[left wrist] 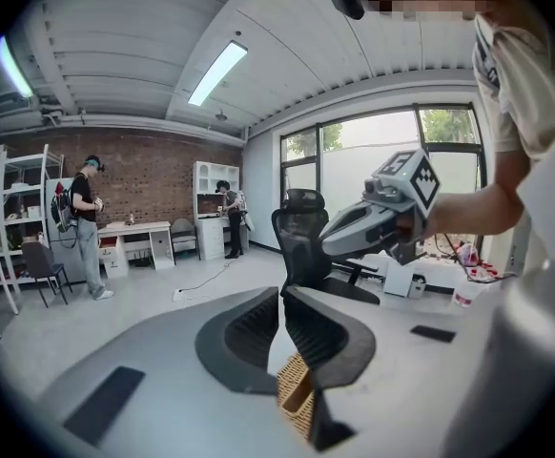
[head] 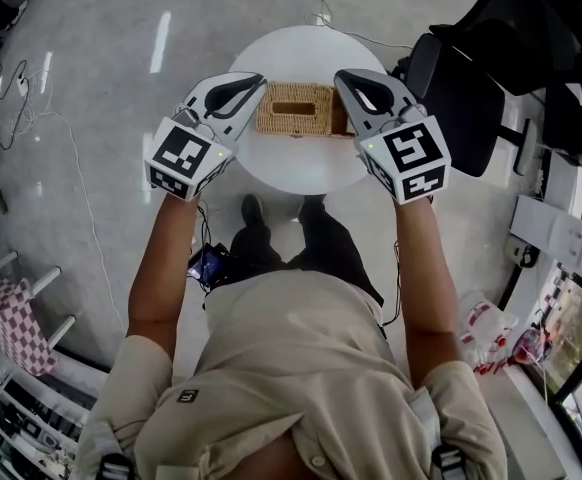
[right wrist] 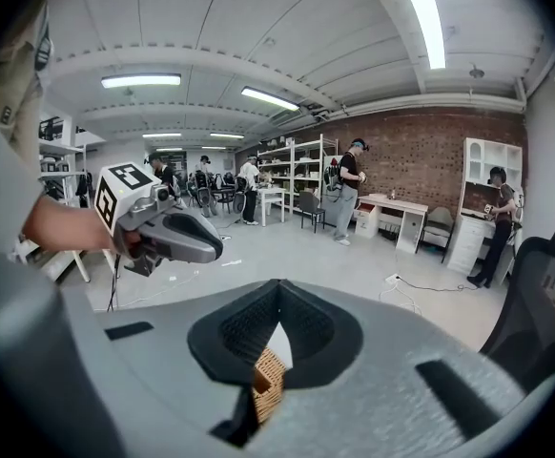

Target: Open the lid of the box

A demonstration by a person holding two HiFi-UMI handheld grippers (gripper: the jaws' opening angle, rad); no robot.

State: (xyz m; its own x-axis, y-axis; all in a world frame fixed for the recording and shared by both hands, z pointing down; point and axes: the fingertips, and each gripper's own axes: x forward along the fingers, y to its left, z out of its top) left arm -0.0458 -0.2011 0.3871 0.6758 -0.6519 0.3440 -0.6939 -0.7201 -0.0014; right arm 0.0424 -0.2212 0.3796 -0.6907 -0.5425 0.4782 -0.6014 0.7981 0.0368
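1. A grey-floored workroom, with a round white table directly beneath the woven box, which sits on the tabletop in front of the person.
2. The left gripper is at the box's left end and the right gripper at its right end. They probably flank it so that both ends of the lid can be worked together.
3. Both claws are clenched and hold nothing. In each gripper view the box lies below the closed tips, not between them. Whether the tips touch the box cannot be told.
4. The lid looks still seated, so opening seems not yet begun.
5. A black office chair stands right of the box, well apart and out of the way.
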